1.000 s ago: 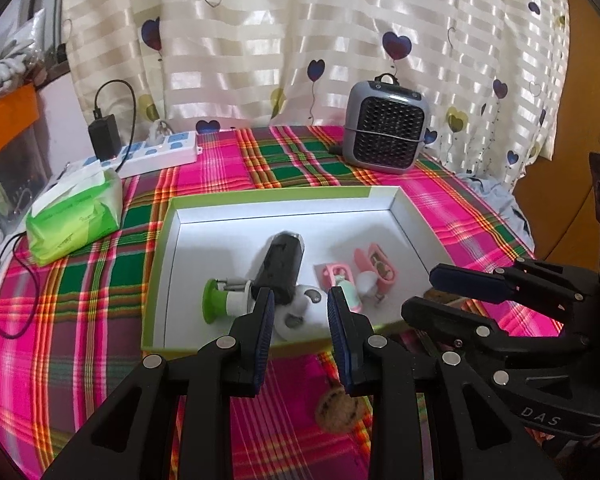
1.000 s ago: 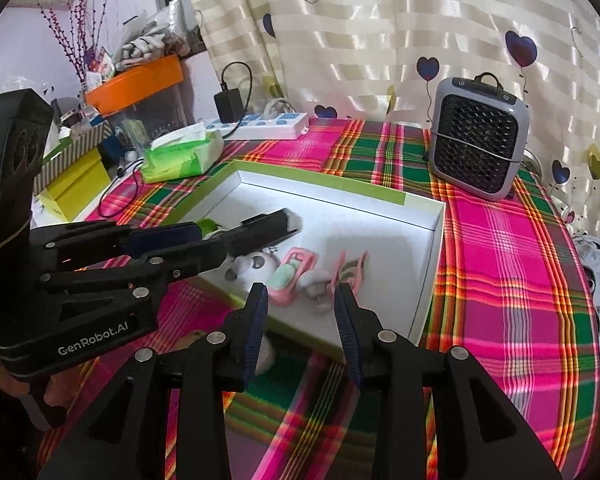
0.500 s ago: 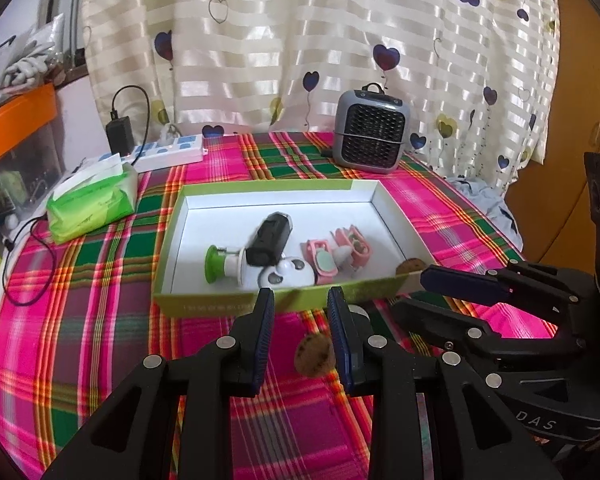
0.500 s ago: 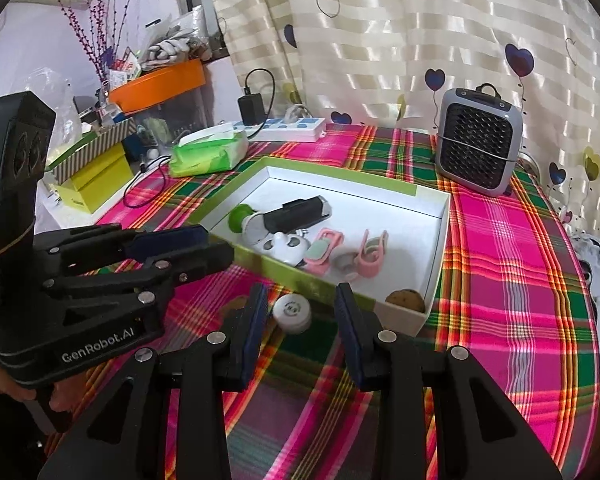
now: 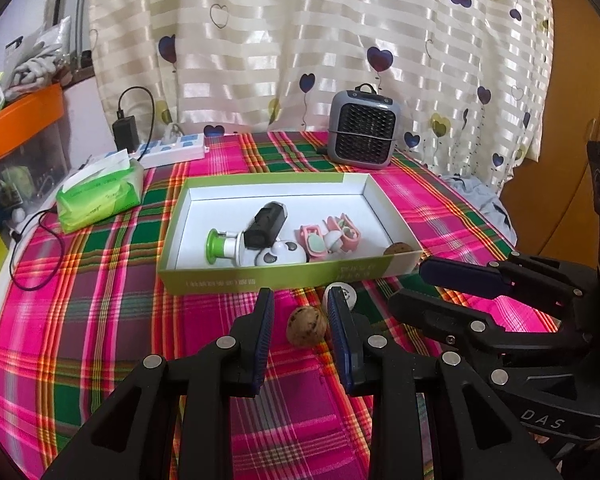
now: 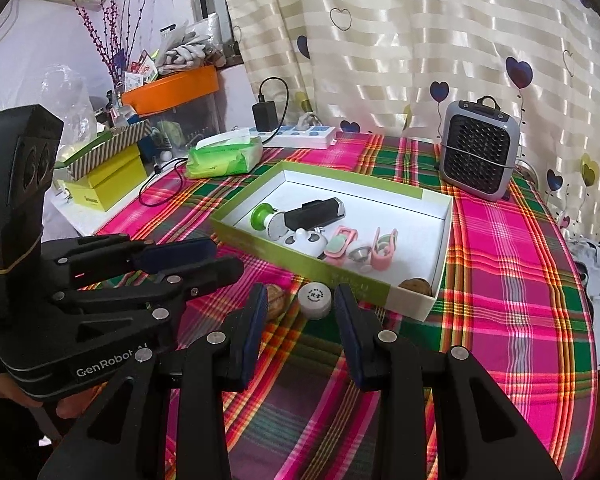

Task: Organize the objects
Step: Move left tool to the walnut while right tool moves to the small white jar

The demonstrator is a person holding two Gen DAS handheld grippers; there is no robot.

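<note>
Between left tongs (image 5: 300,312) — parted, empty — a wrinkled round walnut (image 5: 306,325); right tongs (image 6: 300,308) likewise.

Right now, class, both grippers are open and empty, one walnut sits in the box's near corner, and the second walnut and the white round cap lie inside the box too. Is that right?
Not quite. The second walnut and white round cap lie outside the box, on the plaid tablecloth before its near wall, as both wrist views show. The rest stands: left gripper and right gripper open and empty, corner walnut inside.
</note>
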